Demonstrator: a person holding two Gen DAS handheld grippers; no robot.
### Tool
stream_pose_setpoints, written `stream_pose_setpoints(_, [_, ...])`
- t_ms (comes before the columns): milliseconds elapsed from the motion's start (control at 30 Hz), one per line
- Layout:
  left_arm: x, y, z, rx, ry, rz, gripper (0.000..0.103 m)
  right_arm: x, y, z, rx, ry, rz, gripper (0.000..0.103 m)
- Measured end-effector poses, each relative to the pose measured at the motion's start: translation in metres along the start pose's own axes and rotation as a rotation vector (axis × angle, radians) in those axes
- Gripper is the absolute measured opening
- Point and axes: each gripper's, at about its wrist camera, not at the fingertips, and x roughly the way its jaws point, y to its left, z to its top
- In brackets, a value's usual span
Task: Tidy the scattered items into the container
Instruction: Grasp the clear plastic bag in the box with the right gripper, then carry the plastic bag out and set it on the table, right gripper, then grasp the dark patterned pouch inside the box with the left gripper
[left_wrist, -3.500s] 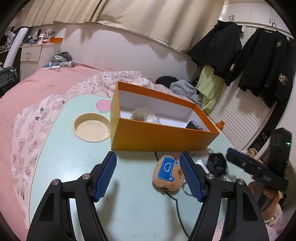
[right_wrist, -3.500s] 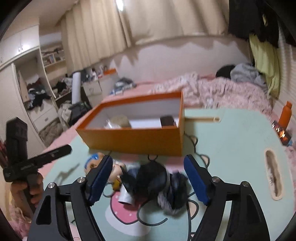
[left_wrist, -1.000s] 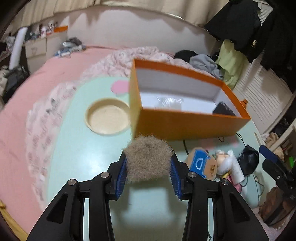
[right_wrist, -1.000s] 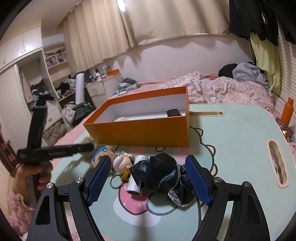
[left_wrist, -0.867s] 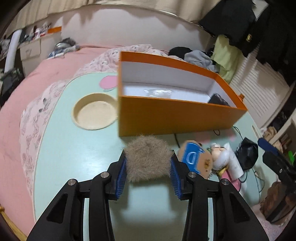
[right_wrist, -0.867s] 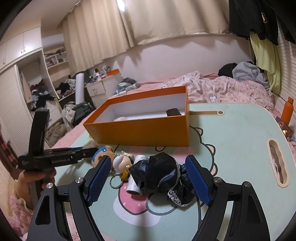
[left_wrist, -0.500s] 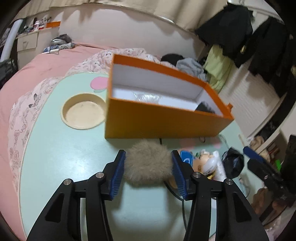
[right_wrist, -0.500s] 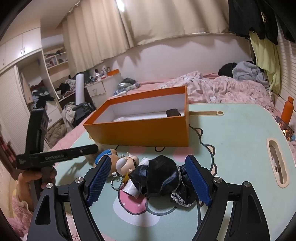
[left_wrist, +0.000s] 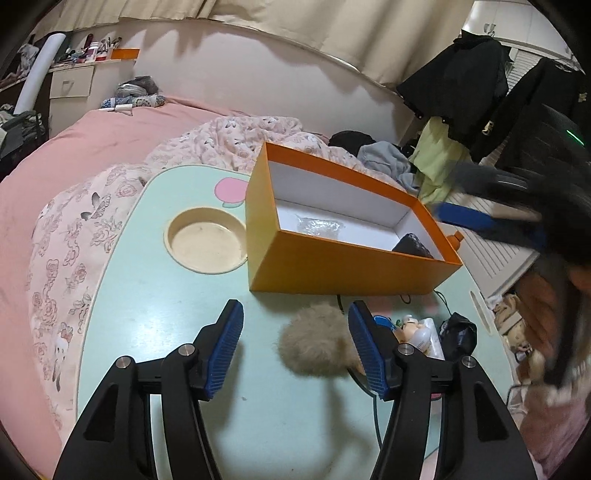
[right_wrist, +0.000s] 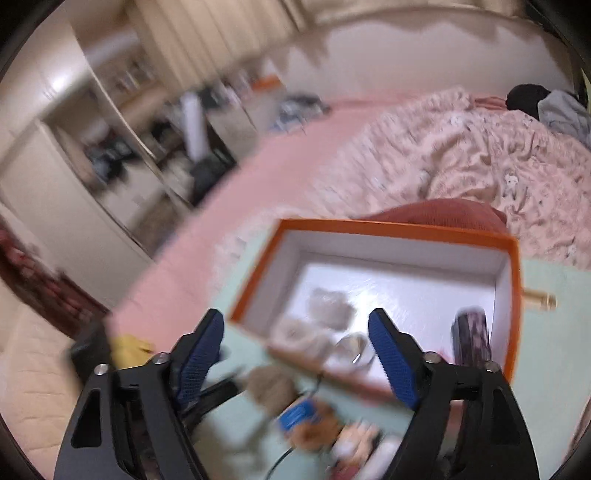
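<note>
Left wrist view: the fur pompom (left_wrist: 318, 338) is a round tuft of grey-beige fluff, soft-edged and slightly blurred. It lies on the mint-green table (left_wrist: 147, 302) between the blue pads of the left gripper (left_wrist: 295, 349), close against the right-hand finger (left_wrist: 365, 350) and apart from the left-hand one (left_wrist: 223, 349). The jaws have just been opening and no longer press the tuft: it is released, in front of the near wall of the orange box (left_wrist: 351, 269), not inside it. Inside the white-lined box sit a crinkled clear wrapper (left_wrist: 318, 225) and a dark object (left_wrist: 413, 245) in the far corner. To the right of the pompom, partly behind the finger, lie a blue-faced plush keychain (left_wrist: 382, 321), a small doll figure (left_wrist: 415, 330) and a black cloth bundle (left_wrist: 458, 332). A round cup recess (left_wrist: 205, 242) is sunk into the table left of the box.

The right wrist view is smeared. The right gripper (right_wrist: 295, 354) hangs over the near edge of the box (right_wrist: 513, 295), its jaws having just been closing yet standing apart, with nothing clearly between the pads; what lies under them is probably the wrapper and other small items in the box.
</note>
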Motion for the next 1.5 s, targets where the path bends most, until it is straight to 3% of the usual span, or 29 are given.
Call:
stream_pose_setpoints(67, [0.0, 0.002, 0.0, -0.007, -0.002, -0.006, 0.06, 0.032, -0.001, 0.011, -0.012, 0.081, -0.046, 0.057])
stream_pose_setpoints(167, [0.0, 0.005, -0.001, -0.015, 0.0, -0.006, 0.06, 0.069, -0.006, 0.011, 0.031, 0.202, -0.031, 0.057])
stream_pose_setpoints(300, [-0.001, 0.011, -0.002, -0.033, -0.003, -0.01, 0.06, 0.097, -0.012, 0.009, 0.035, 0.281, -0.093, 0.054])
stream_pose_setpoints(367, [-0.002, 0.014, -0.003, -0.038, -0.005, -0.01, 0.06, 0.097, -0.011, 0.011, 0.004, 0.26, -0.108, 0.031])
stream_pose_setpoints(500, [-0.002, 0.015, -0.003, -0.041, -0.003, -0.01, 0.06, 0.078, -0.016, 0.013, 0.023, 0.188, -0.047, 0.031])
stream_pose_setpoints(633, [-0.002, 0.014, -0.004, -0.037, -0.001, -0.009, 0.06, 0.033, -0.01, 0.004, -0.008, 0.084, -0.015, 0.031])
stream_pose_setpoints(767, [-0.001, 0.01, -0.005, -0.031, 0.001, -0.012, 0.06, -0.023, 0.003, -0.028, -0.04, -0.015, 0.059, 0.031])
stream_pose_setpoints(933, [-0.001, 0.006, -0.005, -0.02, 0.002, -0.017, 0.06, -0.042, 0.009, -0.072, -0.065, -0.034, 0.061, 0.031])
stream_pose_setpoints(1033, [0.0, 0.004, -0.006, -0.016, 0.005, -0.018, 0.06, -0.035, 0.008, -0.088, -0.083, -0.022, -0.021, 0.031])
stream_pose_setpoints(1167, [0.002, 0.001, -0.007, -0.006, 0.014, -0.02, 0.06, -0.021, 0.0, -0.093, -0.075, -0.016, -0.075, 0.033])
stream_pose_setpoints(1233, [0.002, 0.0, -0.008, -0.003, 0.017, -0.022, 0.06, -0.022, -0.005, -0.098, -0.065, -0.044, -0.097, 0.04])
stream_pose_setpoints(1300, [0.002, -0.001, -0.008, -0.002, 0.018, -0.022, 0.06, -0.03, -0.01, -0.104, -0.042, -0.089, -0.08, 0.059])
stream_pose_setpoints(1400, [0.002, -0.001, -0.008, -0.003, 0.015, -0.02, 0.06, -0.046, -0.013, -0.111, -0.012, -0.16, -0.044, 0.065])
stream_pose_setpoints(1500, [-0.001, -0.002, -0.008, -0.001, 0.012, -0.023, 0.06, -0.062, -0.011, -0.121, -0.011, -0.242, -0.078, 0.073])
